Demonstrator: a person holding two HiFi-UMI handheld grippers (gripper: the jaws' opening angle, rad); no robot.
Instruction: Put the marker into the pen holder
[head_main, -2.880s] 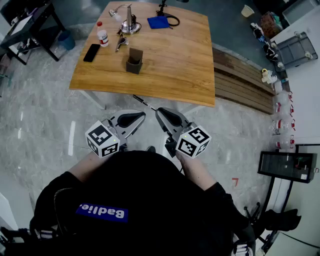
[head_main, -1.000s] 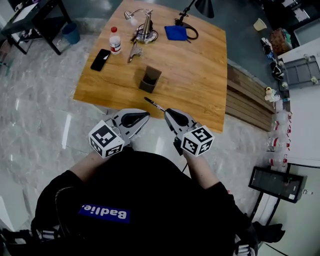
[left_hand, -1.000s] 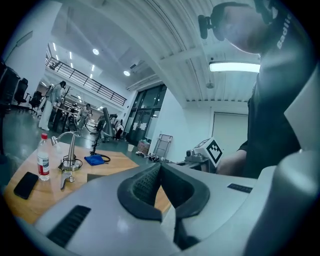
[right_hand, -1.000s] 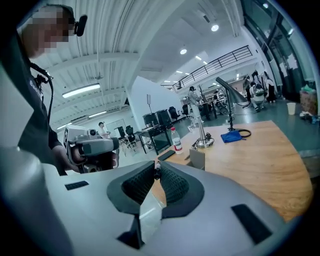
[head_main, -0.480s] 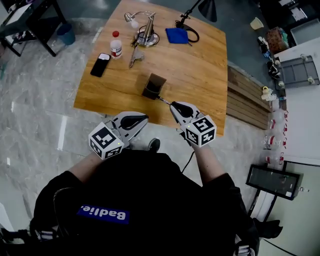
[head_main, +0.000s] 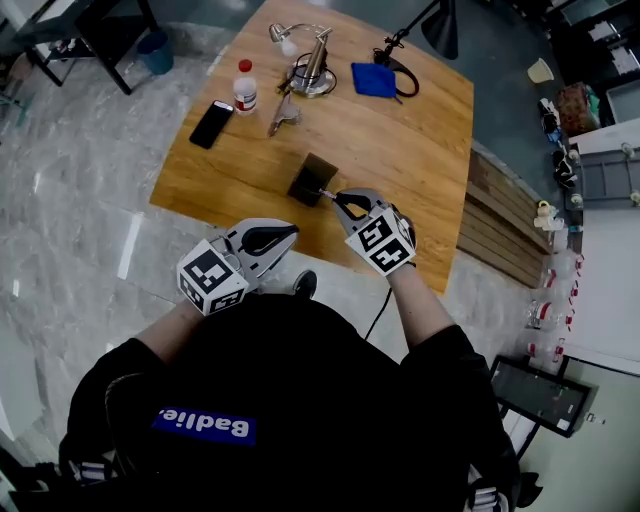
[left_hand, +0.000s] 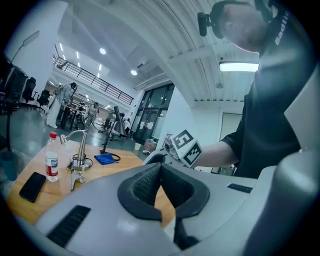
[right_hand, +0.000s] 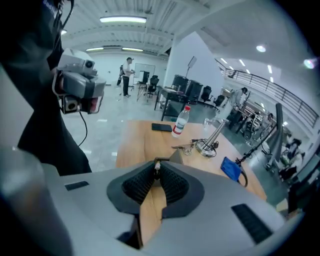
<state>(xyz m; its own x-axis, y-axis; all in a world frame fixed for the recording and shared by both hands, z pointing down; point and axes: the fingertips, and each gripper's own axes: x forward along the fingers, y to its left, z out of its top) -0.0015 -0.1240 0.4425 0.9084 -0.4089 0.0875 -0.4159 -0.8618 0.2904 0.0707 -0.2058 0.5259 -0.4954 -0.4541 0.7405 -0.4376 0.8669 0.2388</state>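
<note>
The marker (head_main: 326, 192) is clamped between the clenched jaws of the right gripper (head_main: 340, 197), and its free end is seen right at the near rim of the dark pen holder (head_main: 310, 178). It cannot be told whether the tip is yet inside. The pen holder is stood upright on the wooden tabletop (head_main: 425, 150). The left gripper (head_main: 288, 233) is held by the tabletop's near edge, jaws pressed together with nothing between them. A bottle (head_main: 244, 87), a phone (head_main: 211, 123) and a blue cloth (head_main: 374, 79) are laid along the far side.
</note>
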